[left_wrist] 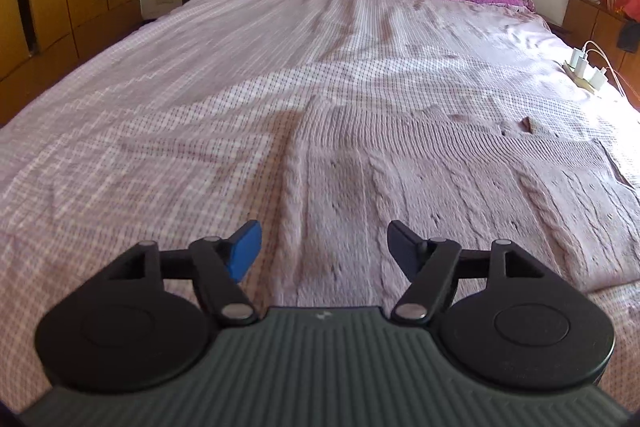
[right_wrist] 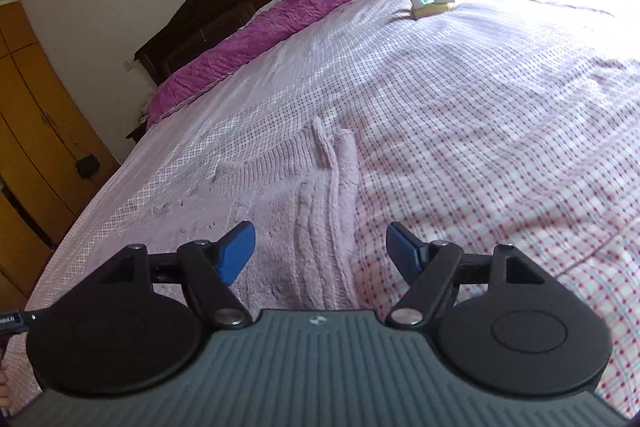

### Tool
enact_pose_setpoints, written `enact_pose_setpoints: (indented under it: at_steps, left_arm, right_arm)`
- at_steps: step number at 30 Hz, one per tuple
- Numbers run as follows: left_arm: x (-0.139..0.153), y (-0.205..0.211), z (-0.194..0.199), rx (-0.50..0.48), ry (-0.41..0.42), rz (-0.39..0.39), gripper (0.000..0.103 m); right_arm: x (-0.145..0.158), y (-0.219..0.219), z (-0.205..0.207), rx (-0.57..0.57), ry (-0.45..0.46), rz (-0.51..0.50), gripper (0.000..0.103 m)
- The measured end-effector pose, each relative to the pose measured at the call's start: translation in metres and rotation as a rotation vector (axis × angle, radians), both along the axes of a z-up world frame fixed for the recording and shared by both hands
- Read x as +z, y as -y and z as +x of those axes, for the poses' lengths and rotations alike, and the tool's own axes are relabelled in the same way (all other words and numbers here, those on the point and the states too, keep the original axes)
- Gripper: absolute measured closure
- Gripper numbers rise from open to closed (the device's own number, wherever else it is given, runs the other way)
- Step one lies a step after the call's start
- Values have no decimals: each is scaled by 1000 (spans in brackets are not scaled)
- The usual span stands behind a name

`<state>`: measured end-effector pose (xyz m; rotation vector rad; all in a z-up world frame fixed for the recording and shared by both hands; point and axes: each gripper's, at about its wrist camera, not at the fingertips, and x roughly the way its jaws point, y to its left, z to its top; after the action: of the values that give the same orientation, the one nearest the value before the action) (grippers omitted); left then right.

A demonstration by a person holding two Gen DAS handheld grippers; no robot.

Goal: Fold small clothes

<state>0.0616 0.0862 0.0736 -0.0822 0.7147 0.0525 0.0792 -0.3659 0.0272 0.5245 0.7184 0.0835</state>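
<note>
Checked bedspread bearing a pink knit sweater, lying flat; left gripper and right gripper hovering above it, jaws spread, grasping nothing.

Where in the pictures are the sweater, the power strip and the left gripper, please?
sweater (left_wrist: 420,195): left wrist view, on its cable-knit middle.
power strip (right_wrist: 430,9): right wrist view, on its yellowish base under the chargers.
left gripper (left_wrist: 324,251): left wrist view, midway between its open fingertips.

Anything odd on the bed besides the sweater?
Yes: a power strip with white chargers plugged in lies on the bedspread beyond the pink knit sweater, cables trailing off the edge. It sits apart from the garment.
</note>
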Motion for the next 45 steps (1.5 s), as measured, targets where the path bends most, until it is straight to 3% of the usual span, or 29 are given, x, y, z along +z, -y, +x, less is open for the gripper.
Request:
enact_pose_setpoints:
  at_steps: [5,15,19,22,24,26,28,30,37,45]
  left_arm:
    - [-4,1,-18,29,-20,16,32]
    - [-14,-17,-28,104,-91,-24,32]
    - [-17,-19,-29,116,-107,-20,32]
    - [-19,-18,-28,118,-114,-7,32]
    - [-19,-17,-28,118,-117,2,32]
    - [-19,-16,-28,117,-117,10,32]
    - [-19,-14,-28,117,-116,16,32]
    - [-18,-14,-29,113,-115,14,32]
    - [-2,-19,-30,85,-87,22,32]
    - [14,-42,-23,69,-77,38,32]
  right_arm:
    - [-13,6,-5,28,-40,125,25]
    - [-27,-7,21,64,-56,234,24]
    - [-36,-6,32,57,-25,284,24]
    - [-42,-11,32,63,24,248,26]
    - [-42,-16,29,67,48,199,29]
    - [-43,-16,28,46,44,179,48]
    - [-49,-7,28,9,35,233,63]
    - [-52,2,26,-14,34,308,69]
    - [-19,-6,36,24,112,367,72]
    - [36,-59,63,134,200,410,73]
